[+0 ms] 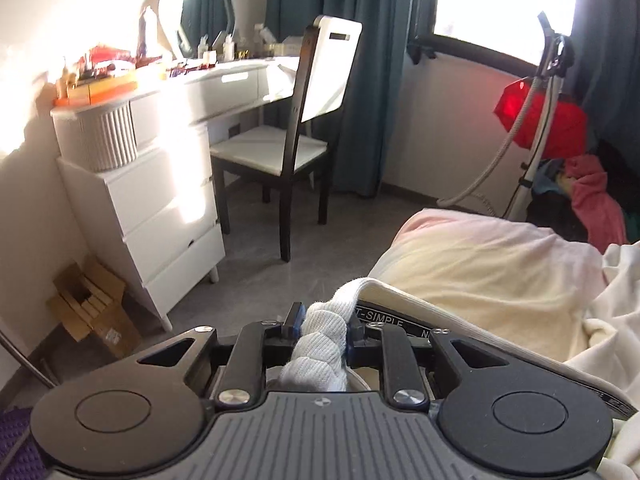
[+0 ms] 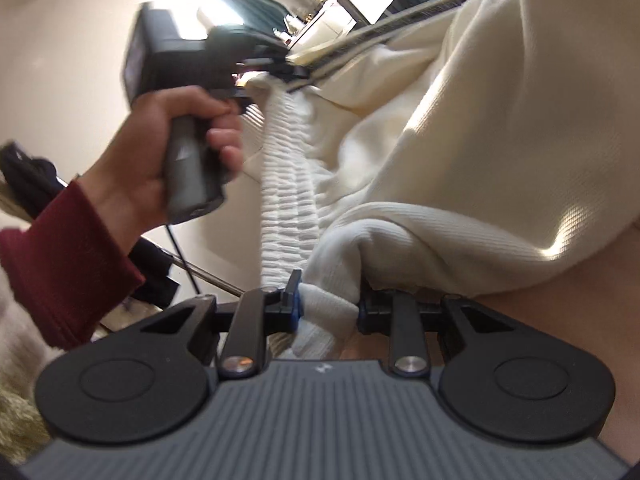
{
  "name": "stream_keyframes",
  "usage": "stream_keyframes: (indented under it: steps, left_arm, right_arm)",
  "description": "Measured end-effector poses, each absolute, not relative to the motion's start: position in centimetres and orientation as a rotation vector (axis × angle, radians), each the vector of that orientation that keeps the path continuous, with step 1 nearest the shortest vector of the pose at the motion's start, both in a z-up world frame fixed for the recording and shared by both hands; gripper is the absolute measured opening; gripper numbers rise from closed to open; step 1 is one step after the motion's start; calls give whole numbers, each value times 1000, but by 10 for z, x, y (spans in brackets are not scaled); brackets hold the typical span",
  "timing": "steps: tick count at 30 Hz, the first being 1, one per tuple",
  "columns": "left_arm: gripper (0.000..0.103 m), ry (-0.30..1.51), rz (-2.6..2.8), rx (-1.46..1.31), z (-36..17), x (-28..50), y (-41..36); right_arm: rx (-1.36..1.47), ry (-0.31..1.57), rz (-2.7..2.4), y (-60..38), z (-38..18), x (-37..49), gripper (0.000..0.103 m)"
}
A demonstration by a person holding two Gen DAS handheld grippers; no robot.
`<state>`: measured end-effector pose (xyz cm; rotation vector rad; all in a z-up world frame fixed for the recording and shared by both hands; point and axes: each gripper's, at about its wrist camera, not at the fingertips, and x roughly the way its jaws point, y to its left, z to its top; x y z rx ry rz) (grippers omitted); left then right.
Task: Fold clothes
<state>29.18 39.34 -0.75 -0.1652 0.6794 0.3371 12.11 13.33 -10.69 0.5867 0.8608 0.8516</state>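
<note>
Two grippers were clenched on one cream-white ribbed knit garment (image 2: 460,152): the left gripper (image 1: 322,330) pinched a bunched fold of its gathered elastic waistband (image 2: 286,200), and the right gripper (image 2: 328,310) pinched the other end. The waistband ran taut between them, the cloth hanging beside it. A hand (image 2: 160,152) in a dark red sleeve held the left gripper's handle. Beyond stood a white dressing table (image 1: 224,84) and a dark-framed chair (image 1: 292,136).

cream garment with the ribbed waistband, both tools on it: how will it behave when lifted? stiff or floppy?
Likely floppy: the cream garment sags in soft folds beside the ribbed waistband, which runs between the left tool and right tool. The band looks elastic, so it may stretch rather than hold length. The knit seems thick, so probably not slippery.
</note>
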Motion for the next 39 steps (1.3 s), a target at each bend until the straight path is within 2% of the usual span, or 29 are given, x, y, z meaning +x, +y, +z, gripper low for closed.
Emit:
stream_keyframes:
  steps: [2, 3, 4, 5, 8, 9, 10, 17, 27, 33, 39]
  left_arm:
    - [26, 673, 341, -171, -19, 292, 392]
    - [32, 670, 343, -173, -25, 292, 392]
    - [41, 666, 345, -176, -30, 291, 391]
    - [46, 661, 340, -175, -30, 288, 388]
    - [71, 635, 328, -169, -20, 274, 374]
    - [84, 621, 341, -168, -15, 267, 368]
    - [90, 601, 355, -169, -10, 259, 363]
    - [95, 481, 295, -190, 41, 184, 301]
    - [95, 344, 54, -152, 81, 44, 146]
    - [98, 290, -12, -124, 54, -14, 67]
    - [99, 298, -21, -143, 0, -28, 47]
  right_arm:
    - [579, 863, 862, 132, -102, 122, 35]
    - [578, 869, 872, 132, -100, 123, 38]
    - [580, 883, 892, 131, -98, 122, 45]
    - [569, 894, 909, 131, -95, 119, 54]
    - [489, 878, 916, 121, -78, 105, 69]
    - [463, 857, 907, 114, -71, 99, 72]
    - [438, 836, 899, 107, -63, 92, 80]
    - [262, 688, 836, 58, -13, 45, 79]
    - [55, 398, 585, -78, 38, -14, 79]
    - [21, 301, 409, -149, 35, -17, 79]
    - [87, 257, 300, -195, 1, -24, 79]
